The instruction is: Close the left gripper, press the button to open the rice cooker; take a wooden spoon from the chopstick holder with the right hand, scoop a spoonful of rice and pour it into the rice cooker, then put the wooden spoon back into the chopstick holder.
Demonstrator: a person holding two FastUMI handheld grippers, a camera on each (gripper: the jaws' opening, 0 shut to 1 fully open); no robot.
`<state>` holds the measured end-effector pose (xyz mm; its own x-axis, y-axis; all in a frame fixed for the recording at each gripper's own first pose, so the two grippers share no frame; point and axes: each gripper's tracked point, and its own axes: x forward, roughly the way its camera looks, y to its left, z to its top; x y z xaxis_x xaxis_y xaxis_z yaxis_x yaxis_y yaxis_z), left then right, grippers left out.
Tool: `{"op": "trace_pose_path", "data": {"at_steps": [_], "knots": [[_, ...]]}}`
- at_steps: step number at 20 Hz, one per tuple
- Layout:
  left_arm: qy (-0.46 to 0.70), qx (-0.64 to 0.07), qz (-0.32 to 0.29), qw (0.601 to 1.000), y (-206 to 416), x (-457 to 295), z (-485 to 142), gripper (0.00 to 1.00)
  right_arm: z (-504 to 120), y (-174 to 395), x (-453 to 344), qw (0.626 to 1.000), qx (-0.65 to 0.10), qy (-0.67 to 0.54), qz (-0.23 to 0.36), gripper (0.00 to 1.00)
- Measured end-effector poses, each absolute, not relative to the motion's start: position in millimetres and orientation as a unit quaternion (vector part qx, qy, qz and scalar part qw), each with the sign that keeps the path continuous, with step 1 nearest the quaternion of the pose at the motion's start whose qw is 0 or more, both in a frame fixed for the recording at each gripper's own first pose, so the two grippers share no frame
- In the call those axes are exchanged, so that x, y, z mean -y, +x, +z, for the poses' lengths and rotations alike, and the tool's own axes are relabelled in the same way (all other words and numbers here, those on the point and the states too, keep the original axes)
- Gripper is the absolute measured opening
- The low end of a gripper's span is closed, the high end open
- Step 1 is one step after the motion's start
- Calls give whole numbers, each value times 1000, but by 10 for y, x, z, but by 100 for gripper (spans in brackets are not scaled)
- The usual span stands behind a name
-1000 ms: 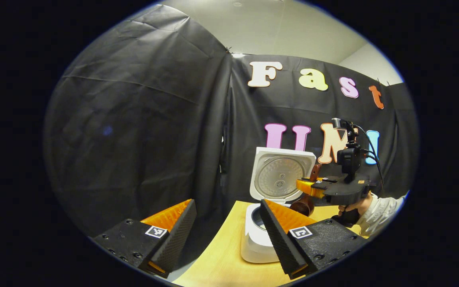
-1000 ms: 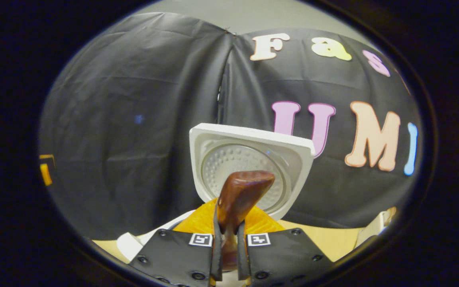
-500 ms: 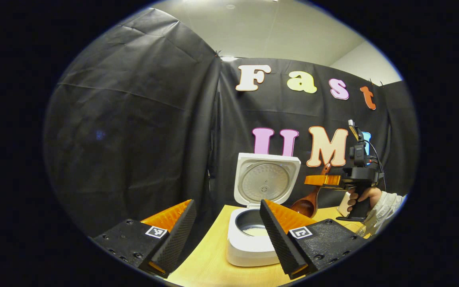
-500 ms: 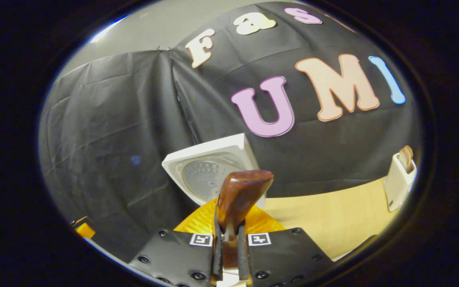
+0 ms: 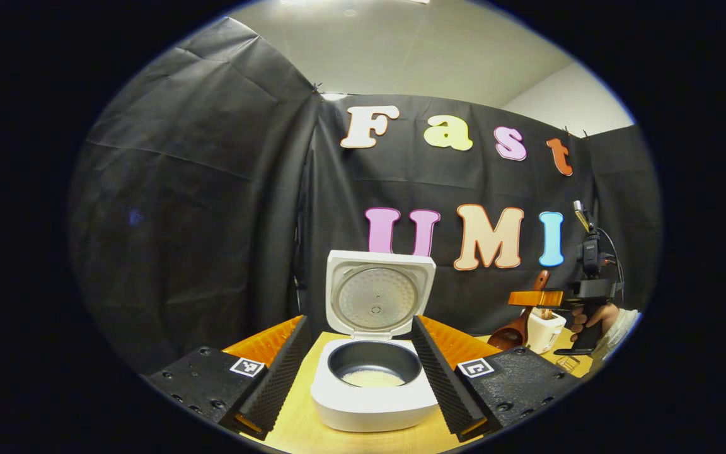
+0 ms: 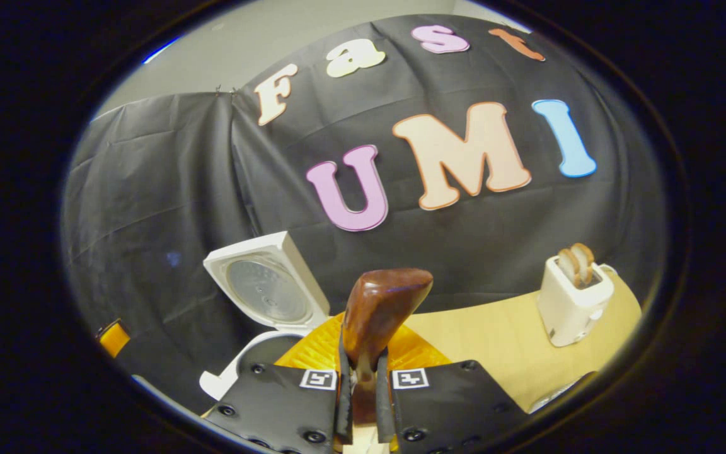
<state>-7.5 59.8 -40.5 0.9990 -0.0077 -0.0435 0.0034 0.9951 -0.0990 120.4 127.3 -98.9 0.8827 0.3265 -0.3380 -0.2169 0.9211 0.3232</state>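
Two tongs in my hands, right tongs (image 6: 359, 372) clamped on the dark brown wooden spoon (image 6: 379, 315), left tongs (image 5: 358, 372) spread apart around the open white rice cooker (image 5: 372, 378) on the pale wooden surface (image 5: 303, 429), cream chopstick holder (image 6: 574, 299) farther right.

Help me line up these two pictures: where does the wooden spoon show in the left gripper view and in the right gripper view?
Left gripper view: the wooden spoon hangs at far right, held by the right gripper, bowl down beside the chopstick holder.
Right gripper view: its handle stands at bottom centre, clamped between the fingers.
Shared landmark: the open rice cooker lid.
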Motion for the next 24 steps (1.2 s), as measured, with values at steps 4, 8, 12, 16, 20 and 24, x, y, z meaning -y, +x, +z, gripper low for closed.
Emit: {"op": "trace_pose_path", "data": {"at_steps": [4, 8, 12, 16, 20, 24], "knots": [[-51, -16, -15, 998, 48, -387, -369, 92, -1012, 1117, -687, 970, -190, 120, 95, 16], [-50, -12, -29, 998, 129, -168, -317, 95, -1056, 1008, -83, 974, -191, 116, 48, 17], [-49, -13, -46, 998, 188, 86, -300, 95, -1184, 913, 440, 974, -197, 109, 8, 17], [-44, -12, -60, 997, 213, 281, -257, 95, -1347, 770, 890, 973, -204, 104, -23, 17], [-40, -13, -69, 997, 205, 420, -249, 95, -1604, 650, 1231, 969, -221, 99, -48, 17], [-37, -22, -72, 996, 207, 507, -267, 95, -1844, 607, 1446, 964, -235, 105, -68, 17]]}}
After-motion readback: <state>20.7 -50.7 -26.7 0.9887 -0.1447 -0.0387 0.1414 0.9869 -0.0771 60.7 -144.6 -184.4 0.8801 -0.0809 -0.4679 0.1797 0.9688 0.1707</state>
